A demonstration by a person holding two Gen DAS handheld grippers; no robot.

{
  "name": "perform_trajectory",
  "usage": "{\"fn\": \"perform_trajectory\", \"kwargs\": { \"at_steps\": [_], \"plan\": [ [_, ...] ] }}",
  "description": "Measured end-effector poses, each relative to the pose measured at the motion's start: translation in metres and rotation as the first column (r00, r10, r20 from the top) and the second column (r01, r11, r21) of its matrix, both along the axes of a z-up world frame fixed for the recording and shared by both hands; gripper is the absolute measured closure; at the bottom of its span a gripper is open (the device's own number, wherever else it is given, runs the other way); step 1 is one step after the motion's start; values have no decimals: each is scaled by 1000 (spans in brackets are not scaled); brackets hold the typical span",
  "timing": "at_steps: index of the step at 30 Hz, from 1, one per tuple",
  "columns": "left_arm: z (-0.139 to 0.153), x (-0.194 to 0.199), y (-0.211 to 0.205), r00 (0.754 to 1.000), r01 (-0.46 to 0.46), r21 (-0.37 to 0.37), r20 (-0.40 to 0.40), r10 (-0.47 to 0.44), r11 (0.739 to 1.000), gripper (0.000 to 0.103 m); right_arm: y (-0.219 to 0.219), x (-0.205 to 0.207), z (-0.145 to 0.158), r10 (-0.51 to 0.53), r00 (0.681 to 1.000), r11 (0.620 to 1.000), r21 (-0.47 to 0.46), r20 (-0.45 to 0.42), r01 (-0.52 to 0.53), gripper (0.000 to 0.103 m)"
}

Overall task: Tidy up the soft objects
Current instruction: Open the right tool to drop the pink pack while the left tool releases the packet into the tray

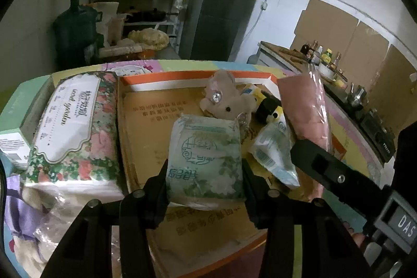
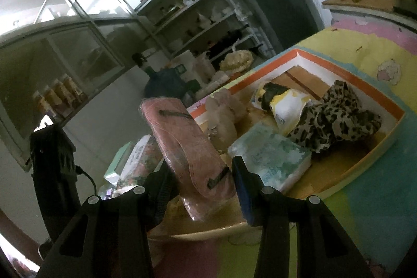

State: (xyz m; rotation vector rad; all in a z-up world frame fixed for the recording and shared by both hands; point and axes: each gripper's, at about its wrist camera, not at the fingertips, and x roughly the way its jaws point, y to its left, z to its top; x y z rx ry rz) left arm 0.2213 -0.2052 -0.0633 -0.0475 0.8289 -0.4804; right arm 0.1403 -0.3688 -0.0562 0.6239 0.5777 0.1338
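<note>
Left gripper (image 1: pixel 204 181): jaws clamped on the green tissue pack (image 1: pixel 206 158), one finger on each short side. The pack's long axis runs straight away from the wrist. It sits over the floor of the orange-rimmed box (image 1: pixel 198 76), near the box's front edge; whether it rests on the floor or is lifted, cannot tell.

Right gripper (image 2: pixel 202 181): jaws closed on the lower end of the pink wrapped bundle (image 2: pixel 186 147), which stands tilted, long axis rising up and away to the left. It hangs above the box's front-left corner as this wrist sees it, beside the green pack.

Already in the box: plush toy (image 1: pixel 226 100) toward the back edge, leopard-print cloth (image 2: pixel 336 116) at the right side, small white pouch (image 1: pixel 273 153). Floral tissue pack (image 1: pixel 75 127) lies outside, against the box's left rim.

Judgement: both items mid-placement. Bare cardboard floor lies left of the green pack, so the left hand is nearer that space; the pink bundle must be laid flat to fit.
</note>
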Motion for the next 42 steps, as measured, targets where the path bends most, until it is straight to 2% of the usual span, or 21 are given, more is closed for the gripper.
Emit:
{"fn": "perform_trajectory", "kwargs": {
  "at_steps": [15,16,18,21,24,38,42],
  "plan": [
    [-5,-1,-6,1000,7,29,-1,-7,1000,52,-8,5,-7,-31,999,1000,3,-39,31,52],
    [-5,-1,-6,1000,5,31,0,-5,999,51,-8,5,-6,-34,999,999,0,-39,34,52],
    [-4,-2,-6,1000,-3,40,4,3,999,47,-8,4,-5,-36,999,999,-4,-39,36,45],
    [-1,-6,-5,1000,-7,47,27,6,999,38,-8,4,-5,-36,999,999,-4,-39,36,45],
    [5,-11,-4,999,-8,45,52,5,999,36,-8,4,-4,-36,999,999,0,-35,36,45],
    [28,-30,10,994,-11,-11,111,12,1000,35,-7,-11,17,-48,999,998,-28,-3,48,45],
    [31,-36,17,991,-22,-7,132,23,1000,35,-4,-15,21,-51,999,998,-40,0,51,44]
  ]
}}
